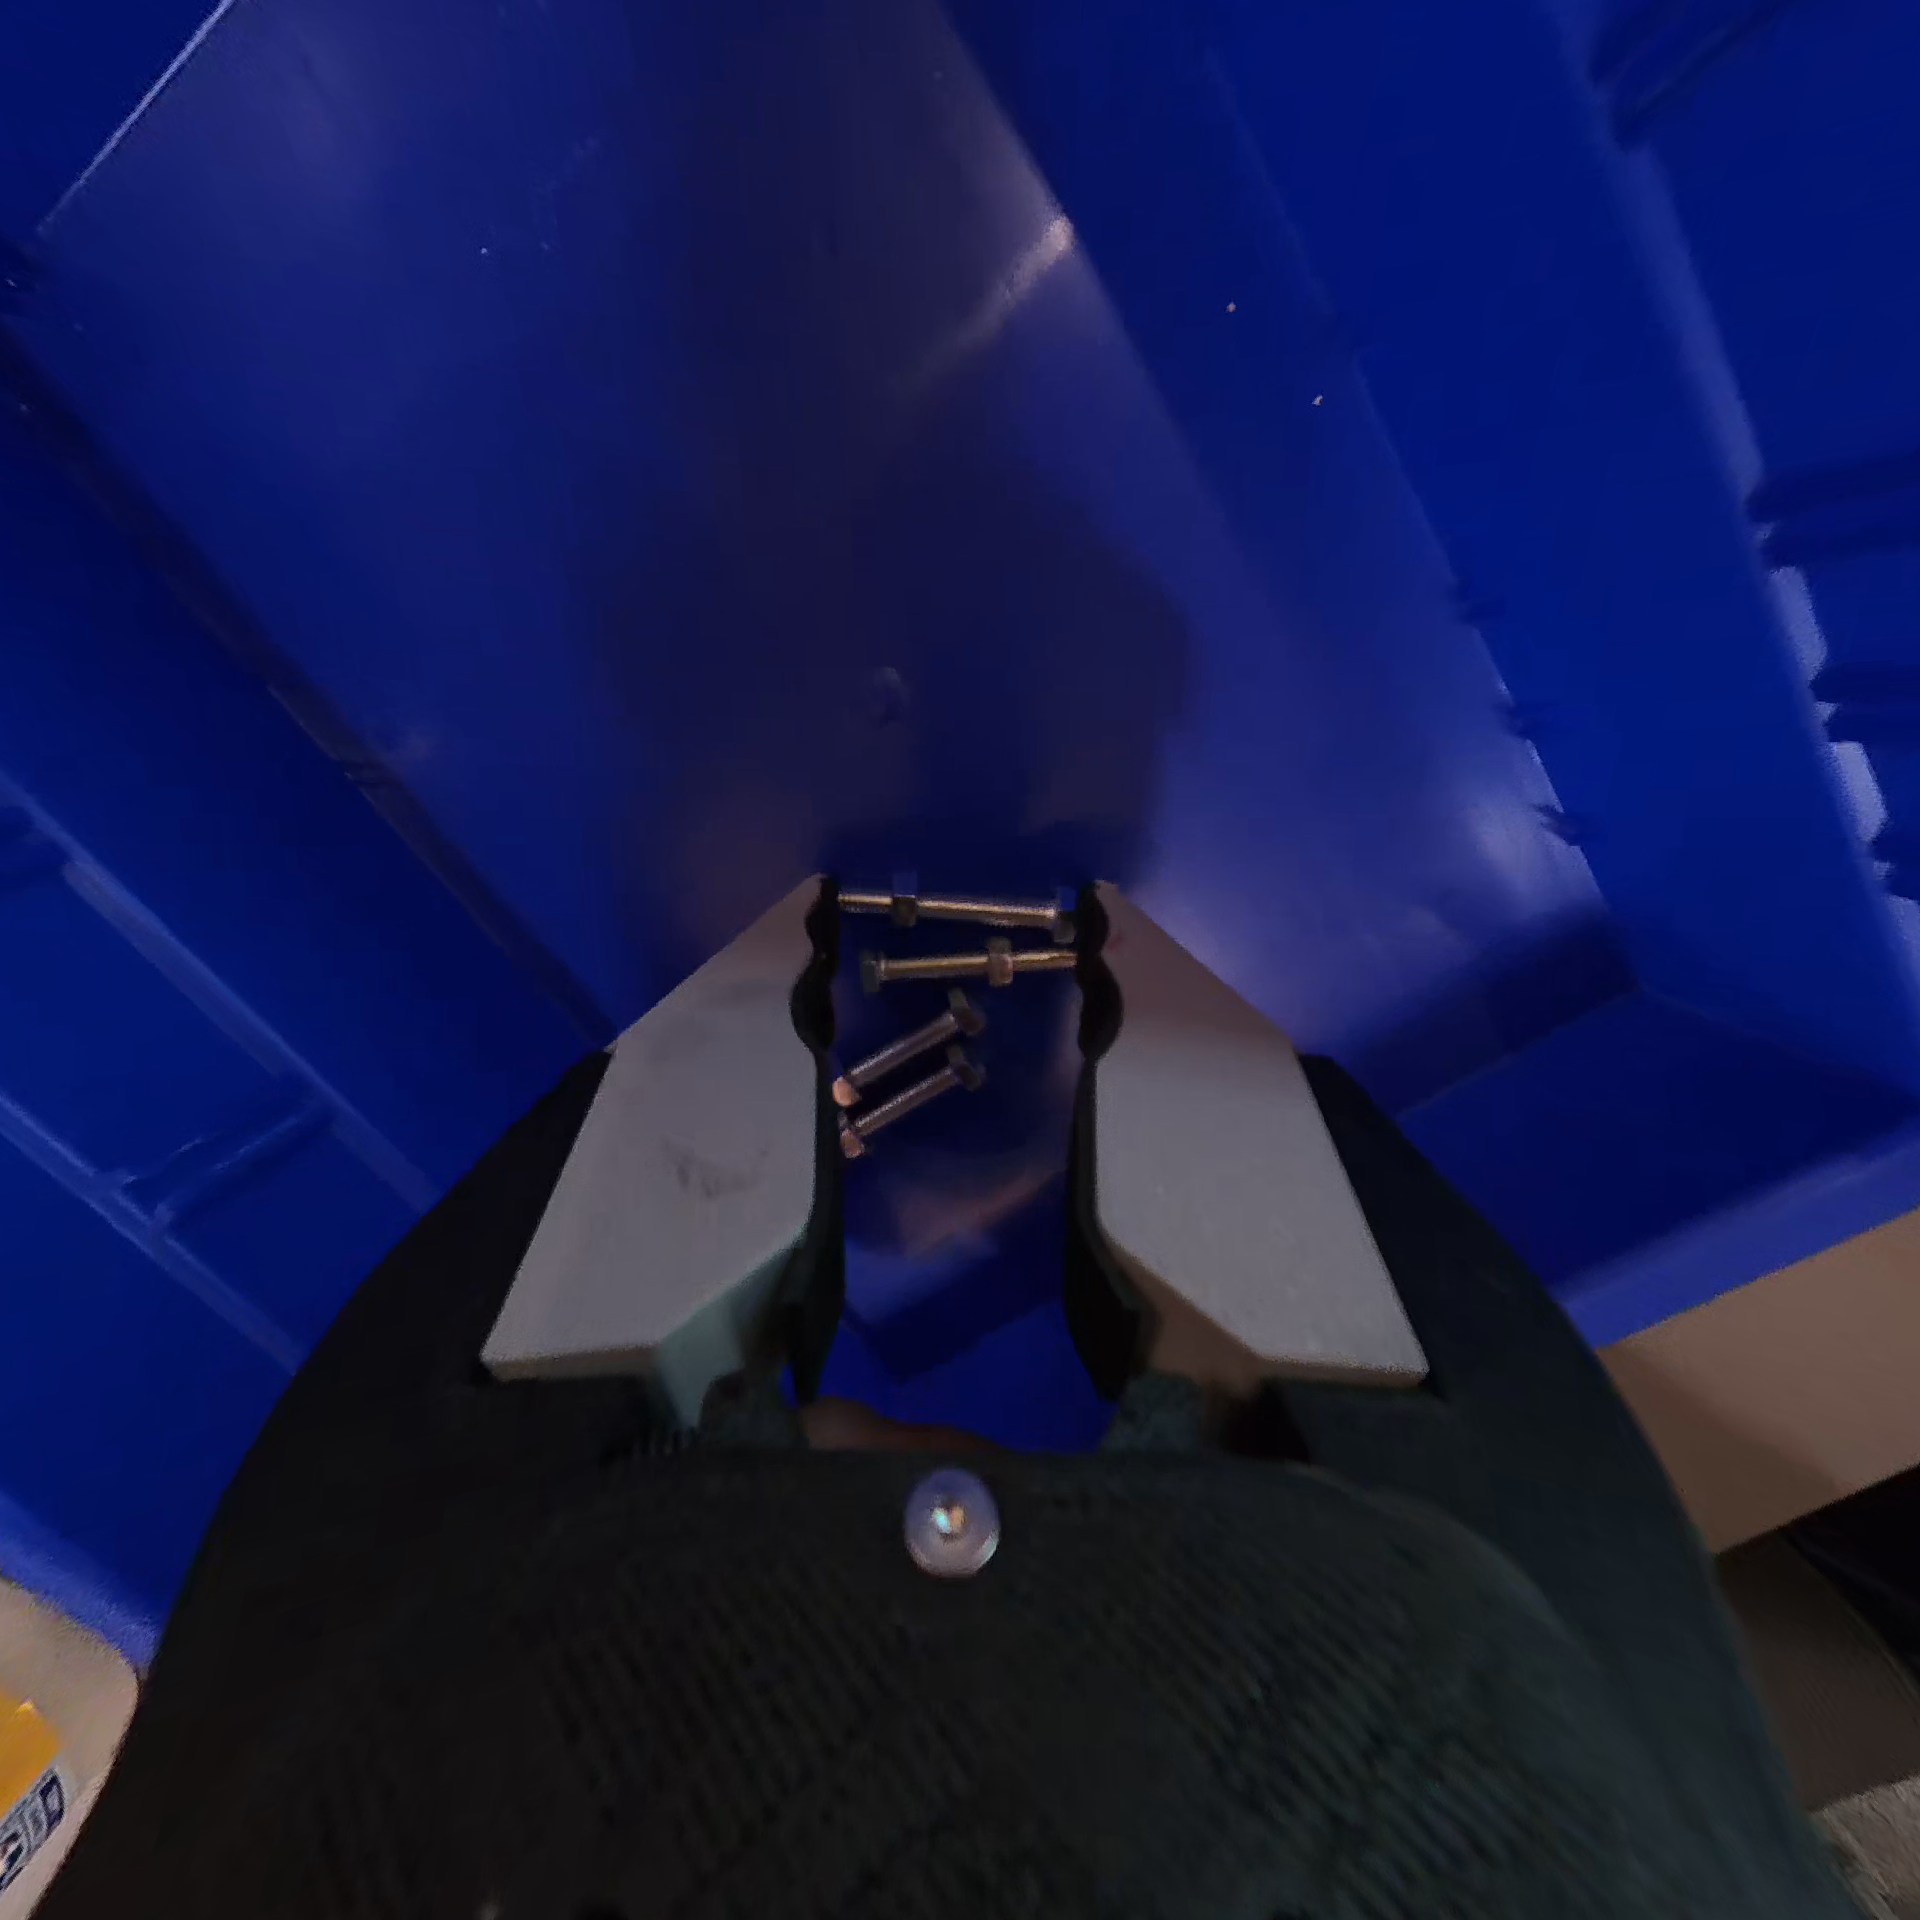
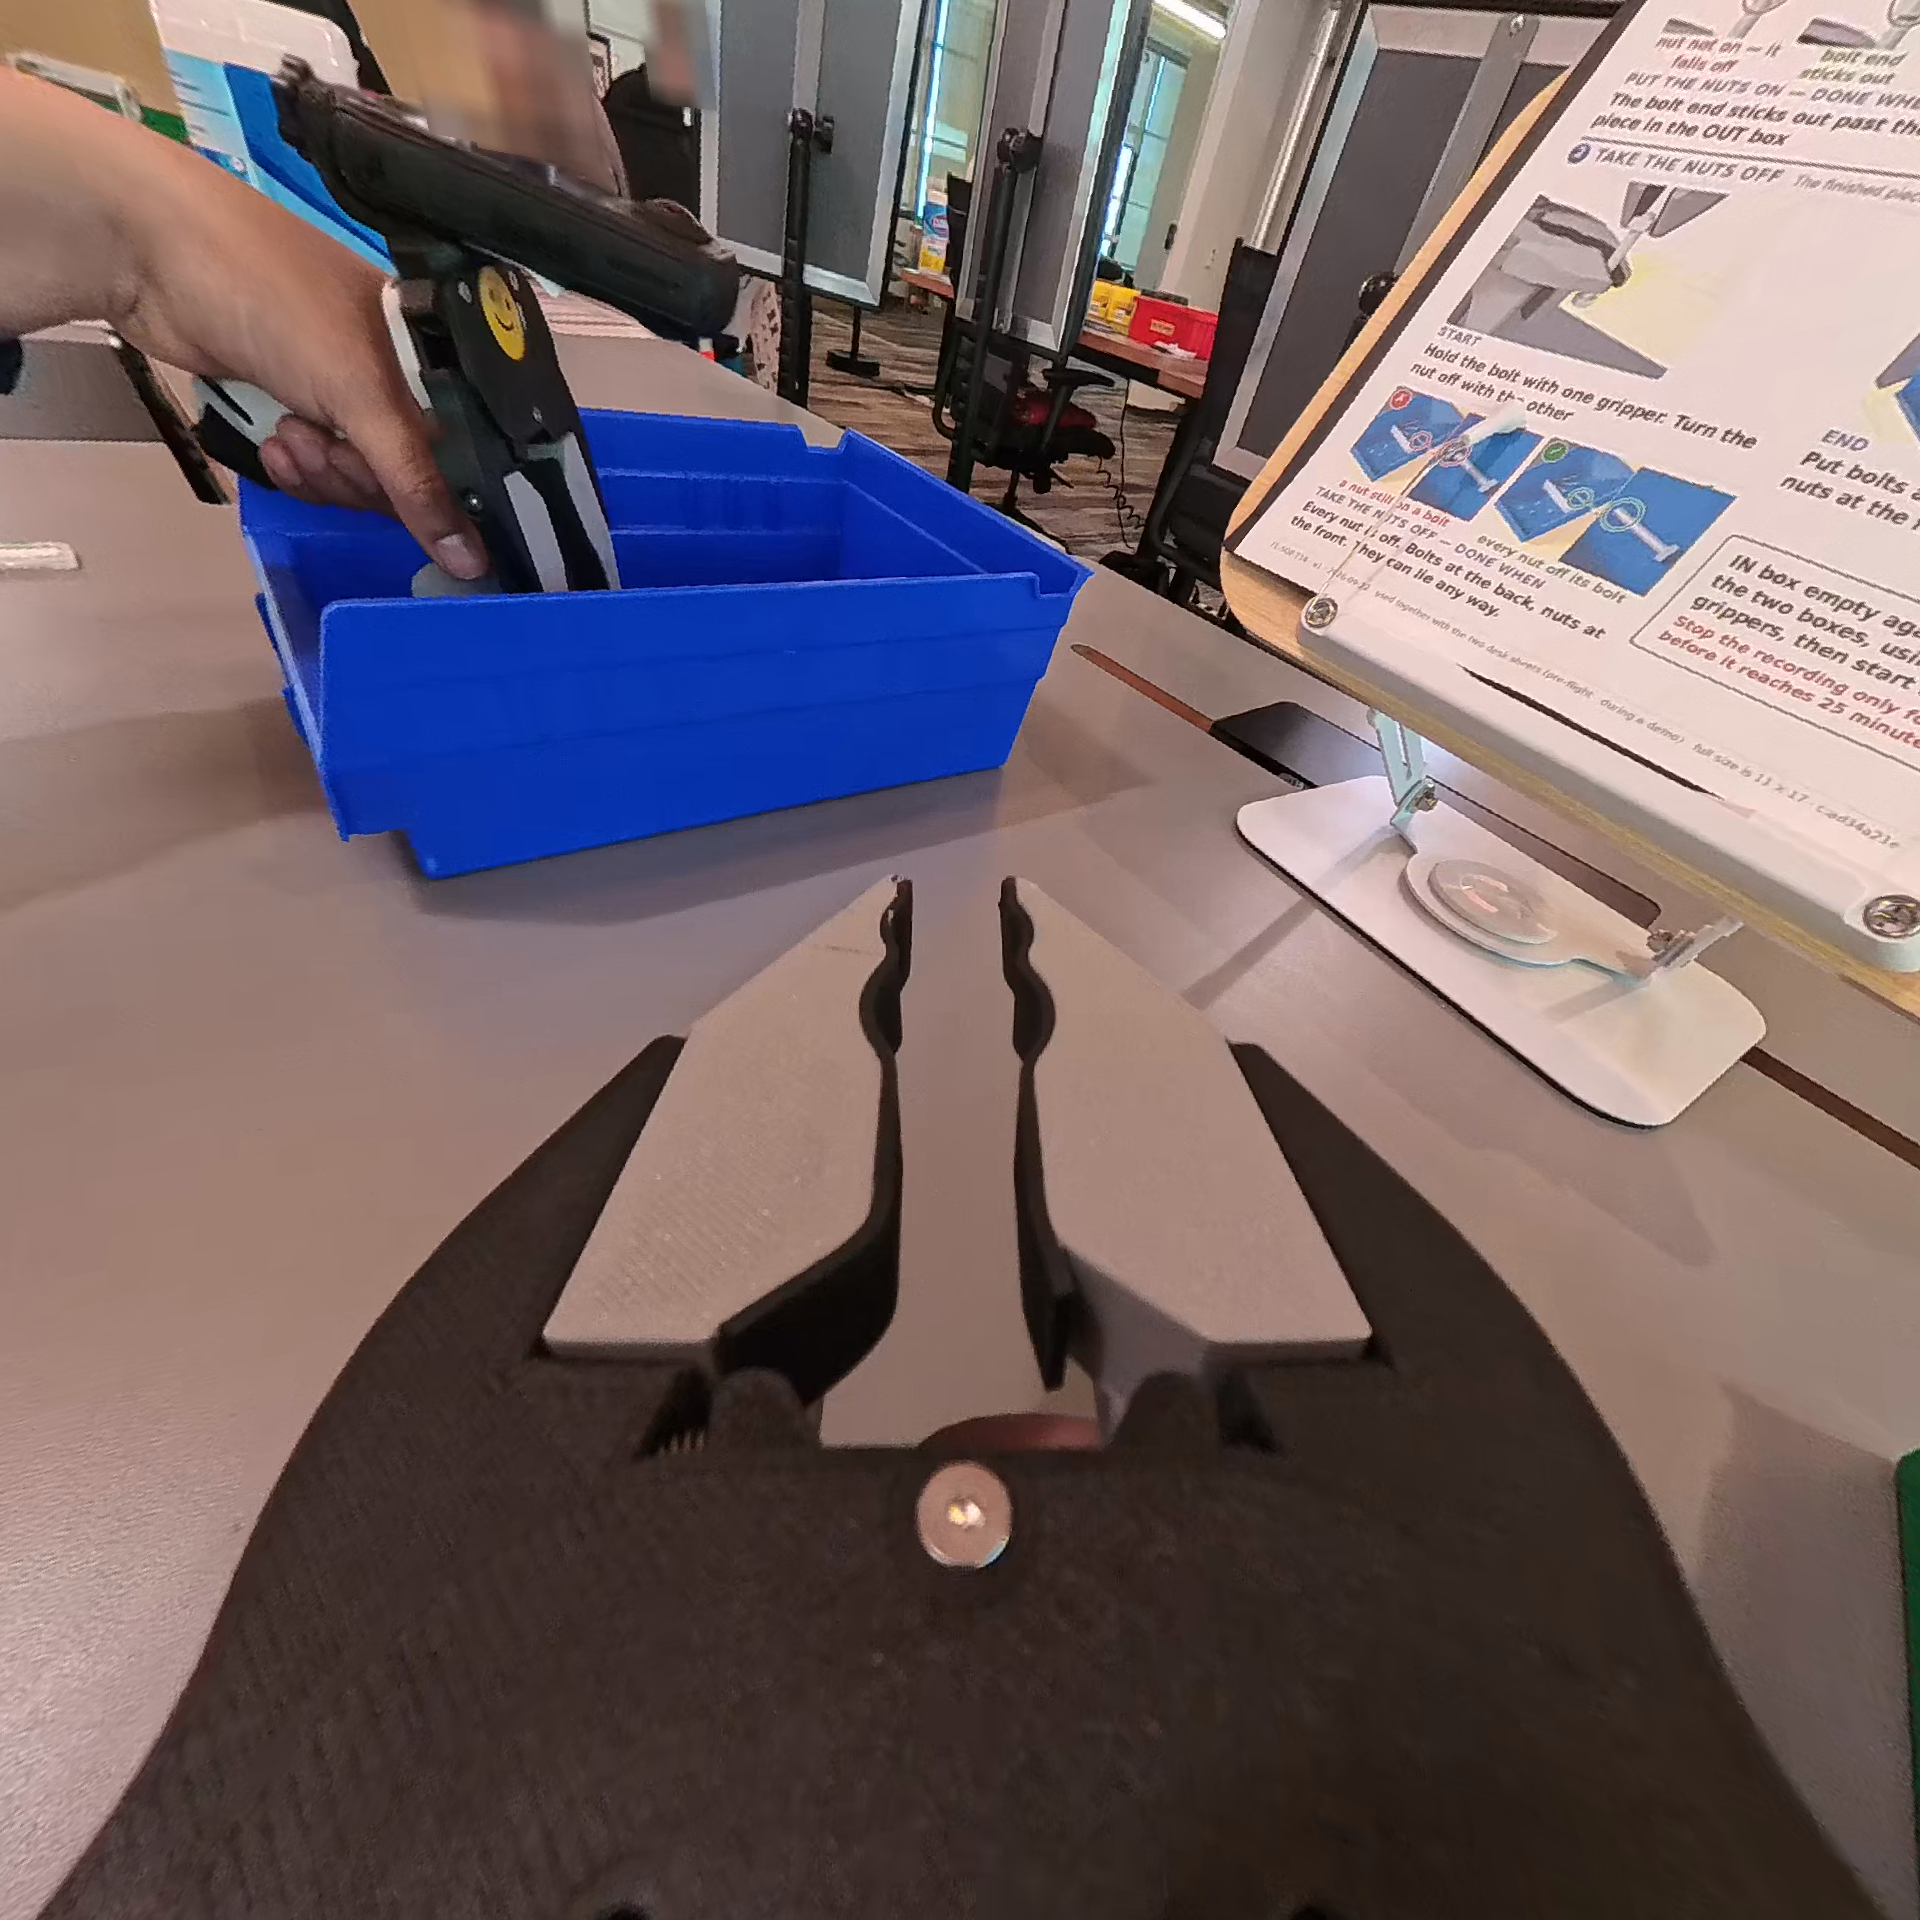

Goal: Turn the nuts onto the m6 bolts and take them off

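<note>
I see four bolts on the floor of the blue bin [image 1: 623,520], all between my left gripper's [image 1: 954,894] fingers in the left wrist view. The farthest bolt [image 1: 956,910] lies crosswise right at the fingertips, with a nut [image 1: 904,908] threaded near its left end. Its ends reach close to both pads, but I cannot tell whether they touch. Just nearer lies a second bolt [image 1: 971,966], also crosswise, carrying a nut [image 1: 997,962] past its middle. Closer to me, two bare bolts [image 1: 909,1044] lie side by side at a slant, heads up to the right, near the left finger.

My left gripper's jaws stand wide apart with nothing clamped between them. From the right wrist view, I see it tipped steeply down into the rear part of the bin [image 2: 665,665], the fingers hidden below the rim, with the hand [image 2: 260,343] wrapped around its handle.

My right gripper [image 2: 954,896] hangs over the grey table [image 2: 208,1039], well apart from the bin and just in front of its near wall. Its fingers leave only a narrow gap and carry nothing.

To the right, a white stand [image 2: 1507,935] rests on the table and props up a printed instruction sheet [image 2: 1662,416] on a board, tilted back. Behind the table I make out grey partition panels [image 2: 821,145] and an office chair [image 2: 1039,426].
</note>
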Available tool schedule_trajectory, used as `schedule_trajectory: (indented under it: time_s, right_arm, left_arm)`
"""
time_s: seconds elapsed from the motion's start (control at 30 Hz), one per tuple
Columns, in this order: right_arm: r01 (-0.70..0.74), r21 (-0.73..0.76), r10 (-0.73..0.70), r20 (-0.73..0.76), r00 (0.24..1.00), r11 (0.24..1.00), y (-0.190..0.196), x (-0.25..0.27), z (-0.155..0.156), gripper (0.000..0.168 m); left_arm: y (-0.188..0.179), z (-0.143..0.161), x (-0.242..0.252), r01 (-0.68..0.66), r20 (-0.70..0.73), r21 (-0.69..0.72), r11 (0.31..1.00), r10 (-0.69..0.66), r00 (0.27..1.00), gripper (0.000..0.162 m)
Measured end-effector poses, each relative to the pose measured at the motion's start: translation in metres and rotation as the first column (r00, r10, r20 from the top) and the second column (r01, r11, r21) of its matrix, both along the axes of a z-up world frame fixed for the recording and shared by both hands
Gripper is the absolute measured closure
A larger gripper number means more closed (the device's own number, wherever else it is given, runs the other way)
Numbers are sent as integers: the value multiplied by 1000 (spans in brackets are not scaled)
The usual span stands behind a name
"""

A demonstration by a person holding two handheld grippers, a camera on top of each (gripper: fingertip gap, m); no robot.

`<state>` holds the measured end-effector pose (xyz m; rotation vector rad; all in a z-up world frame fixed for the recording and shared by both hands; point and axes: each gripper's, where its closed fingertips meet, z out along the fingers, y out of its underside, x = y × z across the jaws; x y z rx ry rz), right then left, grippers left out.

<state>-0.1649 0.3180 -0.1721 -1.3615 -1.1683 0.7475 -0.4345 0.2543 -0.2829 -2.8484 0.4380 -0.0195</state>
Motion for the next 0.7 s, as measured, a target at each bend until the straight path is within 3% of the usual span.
schedule_trajectory:
  time_s: [0.2,0.33,0.4,0.57,0.6,0.7]
  right_arm:
    - [-18,-27,18,-1,1000,999,-2,-1,-1,155]
    - [-93,-122,88,-46,995,988,-8,-2,1,153]
    - [-168,-225,155,-74,985,960,-15,-4,0,150]
    - [-395,-409,319,-242,916,823,-36,-3,14,145]
    - [-434,-422,344,-274,898,796,-40,-2,18,145]
    - [-546,-425,416,-363,834,722,-54,3,32,144]
  left_arm:
    - [18,43,9,73,-100,216,974,-52,994,117]
    - [28,95,49,280,-266,442,852,-174,948,117]
    - [27,121,80,424,-399,532,733,-225,889,117]
    - [7,178,181,714,-668,645,273,-252,700,117]
    - [1,179,202,736,-684,644,208,-273,676,117]
    - [-6,165,248,799,-749,593,97,-295,593,118]
